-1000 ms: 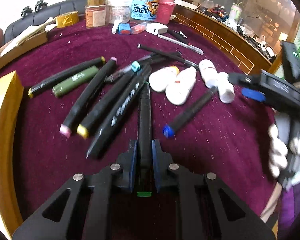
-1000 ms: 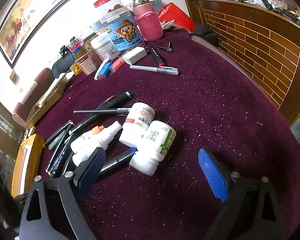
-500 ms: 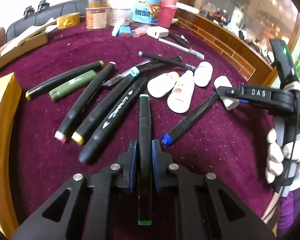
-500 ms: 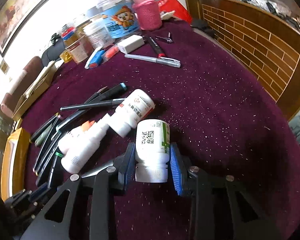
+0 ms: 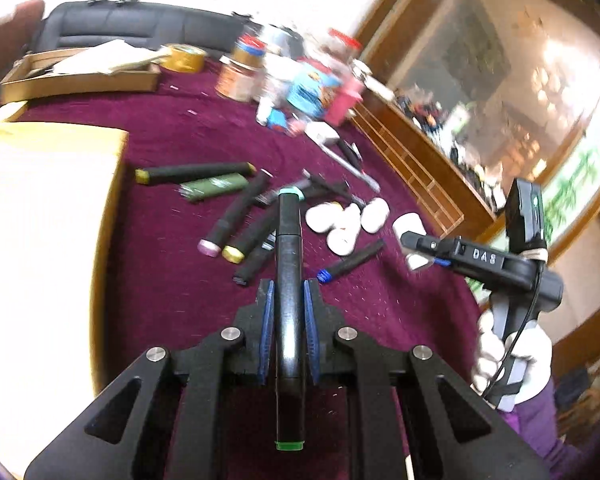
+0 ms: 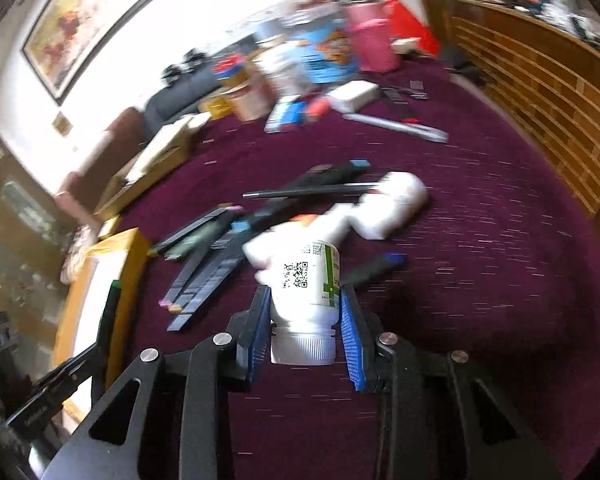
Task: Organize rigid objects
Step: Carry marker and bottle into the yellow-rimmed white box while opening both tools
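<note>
maroon table [image 5: 172,280], box [image 5: 40,240] at 9 o'clock. my right gripper [image 6: 305,332] pinches the white bottle [image 6: 306,292] cap-down; its jaws have just been closing. my left gripper [image 5: 287,320] is pressed onto a black marker [image 5: 288,280], raised off the pile. i judge both should travel level and clear the loose markers [image 5: 236,224].

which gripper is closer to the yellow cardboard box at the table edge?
Left. The left gripper, shut on a black marker, sits right beside the yellow cardboard box; the right gripper, clamping a white pill bottle, is farther off.
</note>
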The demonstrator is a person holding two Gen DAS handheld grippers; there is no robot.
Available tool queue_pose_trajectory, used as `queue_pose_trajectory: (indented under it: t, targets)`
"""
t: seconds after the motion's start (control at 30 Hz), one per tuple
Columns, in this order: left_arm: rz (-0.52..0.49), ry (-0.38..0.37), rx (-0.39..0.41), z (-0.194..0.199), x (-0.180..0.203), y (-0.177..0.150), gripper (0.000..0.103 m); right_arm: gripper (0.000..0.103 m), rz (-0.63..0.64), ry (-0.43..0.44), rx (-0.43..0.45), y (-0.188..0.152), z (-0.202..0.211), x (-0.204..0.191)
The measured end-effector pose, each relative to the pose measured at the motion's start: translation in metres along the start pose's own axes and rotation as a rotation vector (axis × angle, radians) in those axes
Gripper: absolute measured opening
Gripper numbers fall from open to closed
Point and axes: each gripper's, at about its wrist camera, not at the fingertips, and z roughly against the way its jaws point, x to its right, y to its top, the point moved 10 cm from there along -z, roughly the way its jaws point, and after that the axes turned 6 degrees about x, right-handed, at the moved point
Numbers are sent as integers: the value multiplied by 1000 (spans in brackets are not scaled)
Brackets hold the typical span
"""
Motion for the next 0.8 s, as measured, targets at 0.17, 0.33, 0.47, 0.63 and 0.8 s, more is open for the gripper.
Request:
queue_pose_trajectory:
  t: [0.17,0.33,0.47,0.63,0.8]
  targets:
    - [26,96,63,32,-45,30,12,30,50,131,-41,-6,-19,-78]
    - [53,182,80,40,-93,55,12,30,122,217,-80,-12,-45,-156]
    - [115,206,56,29,-128,61,12,30,152,258,-129,-18,-74,-206]
    - [209,217,6,-4,-165,62,12,30,153,266,-190,-24,-115,-246]
    - [290,214,-14,-21,-191,59,12,30,155,233,-231,-29,-149,-263]
